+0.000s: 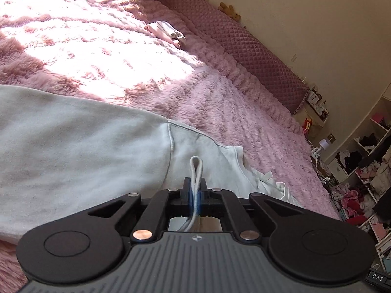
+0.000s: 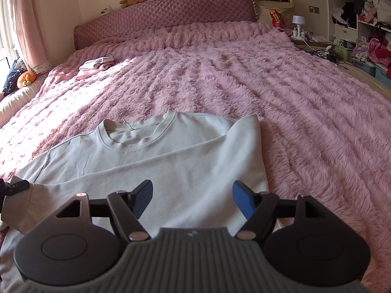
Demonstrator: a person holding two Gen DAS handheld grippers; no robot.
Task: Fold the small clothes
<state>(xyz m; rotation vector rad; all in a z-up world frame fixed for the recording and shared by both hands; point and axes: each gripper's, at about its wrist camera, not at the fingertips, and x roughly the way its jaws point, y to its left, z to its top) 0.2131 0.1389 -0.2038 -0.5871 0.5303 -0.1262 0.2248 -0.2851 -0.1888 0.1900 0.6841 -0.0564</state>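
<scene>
A pale grey-white sweatshirt (image 2: 171, 161) lies flat on the pink fluffy blanket (image 2: 293, 97), its round neckline (image 2: 136, 134) pointing toward the headboard. One sleeve is folded across its body. In the left wrist view the same sweatshirt (image 1: 73, 141) fills the left side. My left gripper (image 1: 195, 195) is shut on a loop of white cord (image 1: 196, 168) that pokes out between its blue pads. My right gripper (image 2: 193, 195) hovers low over the sweatshirt's lower body, open wide, with only flat cloth beneath its blue pads (image 2: 243, 200). A black tip (image 2: 17, 186) shows at the sleeve cuff on the left edge.
A small pile of folded pink and white clothes (image 2: 96, 66) sits far up the bed near the quilted headboard (image 2: 166, 14). A nightstand with a lamp (image 2: 298, 22) and cluttered shelves (image 2: 366, 12) stand to the right of the bed. A curtain hangs at the left.
</scene>
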